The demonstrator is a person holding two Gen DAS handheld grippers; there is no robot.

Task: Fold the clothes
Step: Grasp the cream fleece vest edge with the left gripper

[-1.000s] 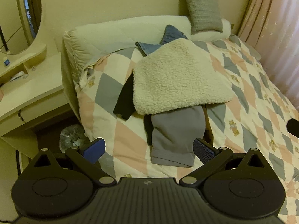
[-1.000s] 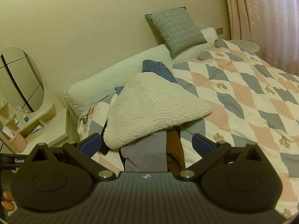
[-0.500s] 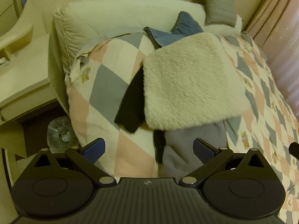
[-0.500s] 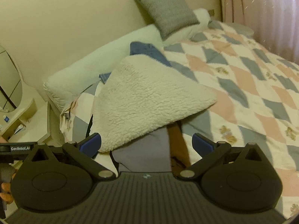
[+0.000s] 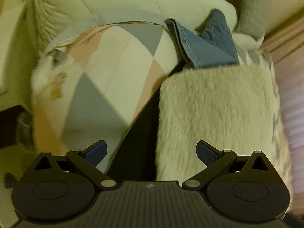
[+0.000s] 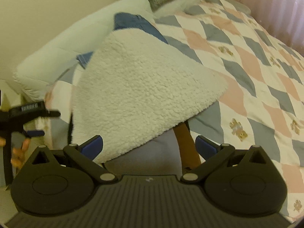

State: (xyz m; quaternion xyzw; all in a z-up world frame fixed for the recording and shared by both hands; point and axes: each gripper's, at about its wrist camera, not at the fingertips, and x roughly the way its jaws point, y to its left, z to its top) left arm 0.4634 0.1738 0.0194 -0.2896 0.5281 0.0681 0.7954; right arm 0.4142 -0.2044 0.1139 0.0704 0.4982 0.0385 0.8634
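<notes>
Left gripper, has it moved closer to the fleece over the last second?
Yes. The left gripper has advanced toward the headboard end: the cream fleece and jeans loom larger, and the fleece's near edge has dropped below its fingertips.

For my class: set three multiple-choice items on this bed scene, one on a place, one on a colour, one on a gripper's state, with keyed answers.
1. What lies on top of the clothes pile?
A. fleece garment
B. jeans
C. grey pillow

2. What colour is the garment at the pile's far end?
A. red
B. denim blue
C. green

3. How stands the right gripper?
A. shut on cloth
B. open, empty
C. out of view

Answers:
1 A, the fleece garment covers the others.
2 B, the jeans are blue.
3 B, the right gripper has spread fingers holding nothing.
</notes>
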